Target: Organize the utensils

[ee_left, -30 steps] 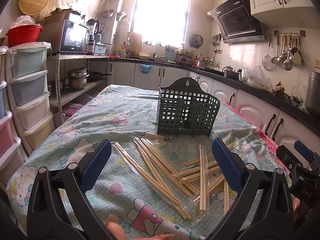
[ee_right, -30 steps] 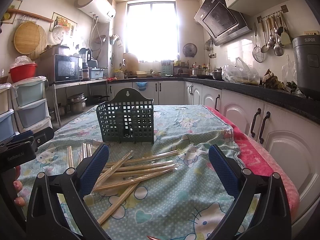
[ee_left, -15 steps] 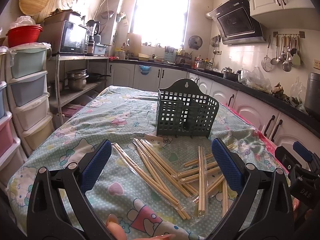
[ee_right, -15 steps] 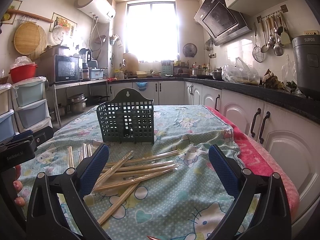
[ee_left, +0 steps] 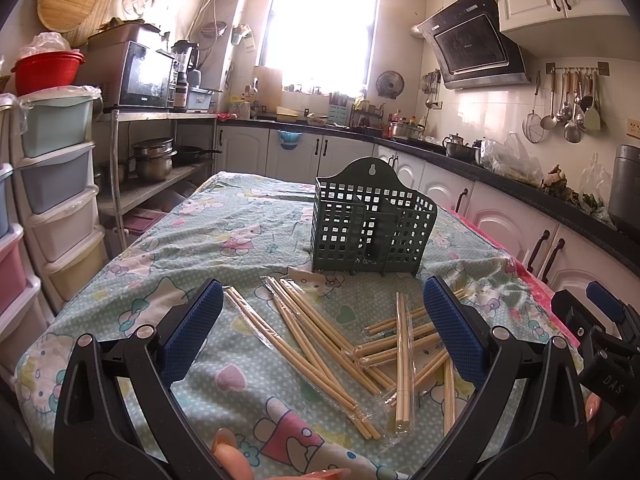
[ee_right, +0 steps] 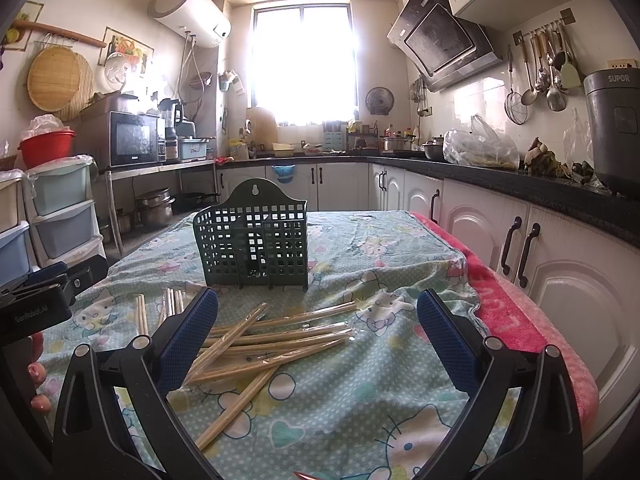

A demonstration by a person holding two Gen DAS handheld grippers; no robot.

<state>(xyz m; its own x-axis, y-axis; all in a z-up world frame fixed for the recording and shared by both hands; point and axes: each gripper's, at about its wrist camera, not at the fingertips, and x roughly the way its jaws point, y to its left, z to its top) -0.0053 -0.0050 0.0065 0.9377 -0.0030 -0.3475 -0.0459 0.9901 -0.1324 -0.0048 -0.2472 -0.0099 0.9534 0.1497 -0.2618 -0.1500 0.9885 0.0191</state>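
Note:
Several pairs of wooden chopsticks in clear plastic sleeves lie scattered on the patterned tablecloth. Behind them stands an upright dark green lattice utensil holder, with nothing visible inside. My left gripper hangs open above the left part of the pile, nothing between its blue pads. My right gripper is open too, low over the cloth at the right end of the pile. Each gripper shows at the edge of the other's view: the right gripper, the left gripper.
The table carries a cartoon-print cloth with a pink towel along its right edge. White cabinets and a dark counter run close on the right. Plastic drawer towers and a metal shelf with pots stand on the left.
The left wrist view has shifted slightly, so the holder and chopsticks sit a touch higher in frame. The right gripper has not visibly moved. Both stay open.

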